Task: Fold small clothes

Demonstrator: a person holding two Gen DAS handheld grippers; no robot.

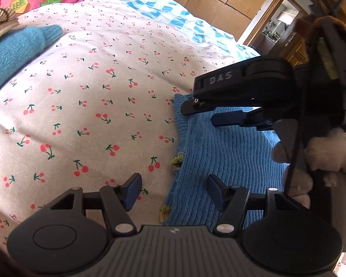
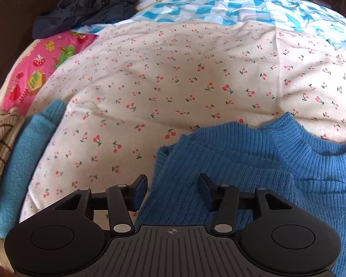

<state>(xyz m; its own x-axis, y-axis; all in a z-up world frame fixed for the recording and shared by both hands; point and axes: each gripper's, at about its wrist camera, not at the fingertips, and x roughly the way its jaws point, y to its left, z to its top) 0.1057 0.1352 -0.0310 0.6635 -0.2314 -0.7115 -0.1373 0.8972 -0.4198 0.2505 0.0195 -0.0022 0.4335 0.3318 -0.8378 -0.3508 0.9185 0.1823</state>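
My left gripper (image 1: 174,190) fingers apart, empty, over blue sweater (image 2: 253,161) edge; right gripper (image 2: 173,190) fingers apart, nothing clamped, above sweater on cherry sheet (image 2: 173,69).

Both hand-held grippers tilt downward, jaws parted and empty: the left hand-held gripper (image 1: 174,190), the right hand-held gripper (image 2: 173,190).

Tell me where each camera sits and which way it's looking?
Left wrist: on the left gripper, looking down over the cherry sheet; shows the right gripper and a hand.
Right wrist: on the right gripper, looking down at the blue sweater; no hand shows.
Shared: sheet, sweater, teal garment.
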